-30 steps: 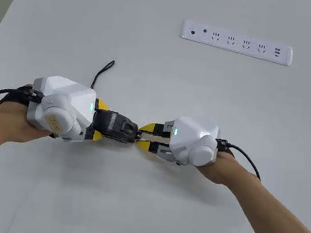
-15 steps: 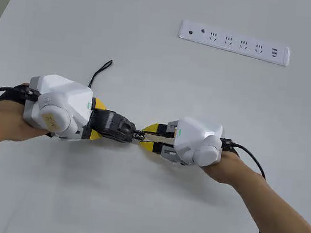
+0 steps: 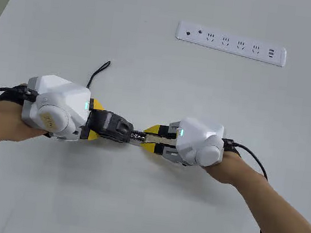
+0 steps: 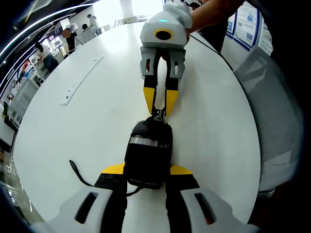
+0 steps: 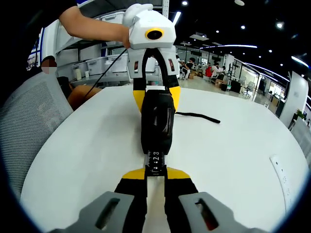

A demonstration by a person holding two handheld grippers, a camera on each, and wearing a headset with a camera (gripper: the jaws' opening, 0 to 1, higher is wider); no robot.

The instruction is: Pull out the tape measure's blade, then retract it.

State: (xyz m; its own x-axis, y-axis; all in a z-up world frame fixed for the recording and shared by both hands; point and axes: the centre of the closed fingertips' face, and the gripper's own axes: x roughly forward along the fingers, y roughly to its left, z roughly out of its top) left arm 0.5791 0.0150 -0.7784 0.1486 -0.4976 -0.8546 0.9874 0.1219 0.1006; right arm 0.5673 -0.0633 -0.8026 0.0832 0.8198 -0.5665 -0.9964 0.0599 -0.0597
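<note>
Evidently braced for a pull: mid-frame, the left gripper (image 3: pixel 95 121) has its fingers clamped on the black tape measure (image 3: pixel 113 127) as anchor, while the right gripper (image 3: pixel 150 138) has its fingers pinching the blade (image 5: pixel 155 162) end, a short length showing.

Plenty of bare tabletop (image 3: pixel 133 205) to move over on every side; power strip (image 3: pixel 231 43) sits well off at the far side; black wrist strap (image 5: pixel 198 116) trails just behind the tape measure (image 3: pixel 111 126).
</note>
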